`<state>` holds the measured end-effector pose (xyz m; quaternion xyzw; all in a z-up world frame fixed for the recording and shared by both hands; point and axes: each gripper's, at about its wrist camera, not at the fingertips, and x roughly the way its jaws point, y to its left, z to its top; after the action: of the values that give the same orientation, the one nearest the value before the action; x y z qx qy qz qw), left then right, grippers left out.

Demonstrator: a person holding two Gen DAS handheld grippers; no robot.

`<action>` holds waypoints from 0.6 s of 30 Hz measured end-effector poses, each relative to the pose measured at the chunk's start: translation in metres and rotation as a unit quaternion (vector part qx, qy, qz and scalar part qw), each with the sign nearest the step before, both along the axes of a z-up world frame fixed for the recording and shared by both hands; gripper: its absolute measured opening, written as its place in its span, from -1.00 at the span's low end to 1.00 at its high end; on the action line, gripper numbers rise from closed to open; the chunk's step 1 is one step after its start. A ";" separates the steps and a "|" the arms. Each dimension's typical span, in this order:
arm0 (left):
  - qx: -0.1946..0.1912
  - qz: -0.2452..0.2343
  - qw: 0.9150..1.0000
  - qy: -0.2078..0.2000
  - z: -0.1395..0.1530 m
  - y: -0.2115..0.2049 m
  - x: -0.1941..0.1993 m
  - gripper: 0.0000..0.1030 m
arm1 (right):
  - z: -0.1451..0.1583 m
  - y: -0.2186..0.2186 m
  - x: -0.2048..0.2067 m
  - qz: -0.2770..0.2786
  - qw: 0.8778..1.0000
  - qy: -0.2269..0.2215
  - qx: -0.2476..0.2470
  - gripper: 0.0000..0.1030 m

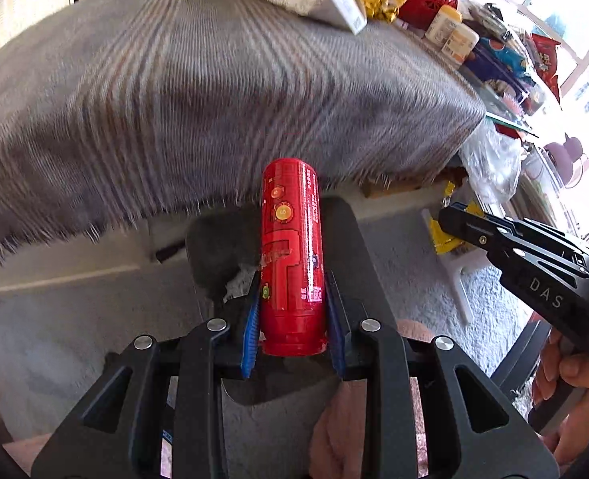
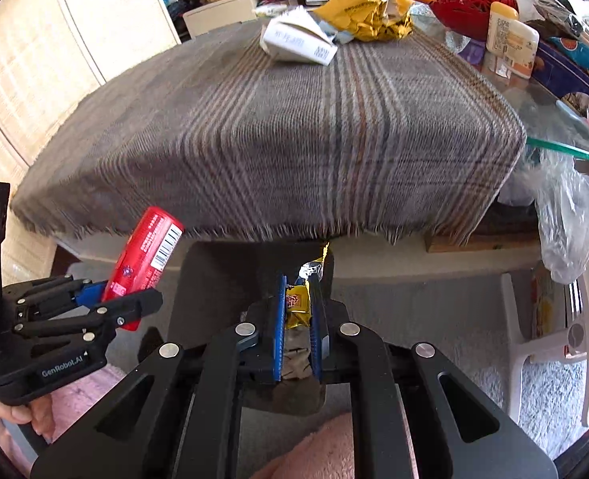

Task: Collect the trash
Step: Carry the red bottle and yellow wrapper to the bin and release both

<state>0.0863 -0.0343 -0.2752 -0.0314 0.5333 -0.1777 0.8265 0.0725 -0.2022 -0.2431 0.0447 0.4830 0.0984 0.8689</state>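
The right claw (image 1: 454, 219) carries the letters "DAS" on its black body. The left claw (image 2: 134, 303) is marked "GenRobot.AI". The red can (image 1: 292, 255) shows what looks like "6" in round badges; its barcode and fine print are unreadable.

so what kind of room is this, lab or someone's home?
Looks like a lived-in home, likely a living room: a fringed plaid blanket over a table, snack bags and lotion bottles piled at the far side, and carpet underfoot.
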 end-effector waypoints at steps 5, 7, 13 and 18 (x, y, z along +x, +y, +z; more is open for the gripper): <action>-0.004 0.006 1.000 0.022 -0.025 0.001 0.001 -0.48 | -0.028 0.012 -0.002 0.001 1.000 0.017 -0.006 -0.77; -0.013 0.007 0.999 0.029 -0.033 0.003 0.002 -0.48 | -0.038 0.016 -0.002 0.001 1.000 0.025 -0.006 -0.77; -0.025 0.000 0.999 0.045 -0.049 0.005 0.007 -0.48 | -0.065 0.023 -0.006 0.001 0.999 0.041 -0.003 -0.76; -0.030 0.004 0.998 0.051 -0.051 0.009 0.015 -0.48 | -0.075 0.025 -0.010 0.008 0.999 0.052 0.000 -0.76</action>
<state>0.1010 -0.0251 -0.3261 -0.0678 0.5691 -0.1882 0.7976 0.0627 -0.1774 -0.3179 0.0456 0.5279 0.1026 0.8418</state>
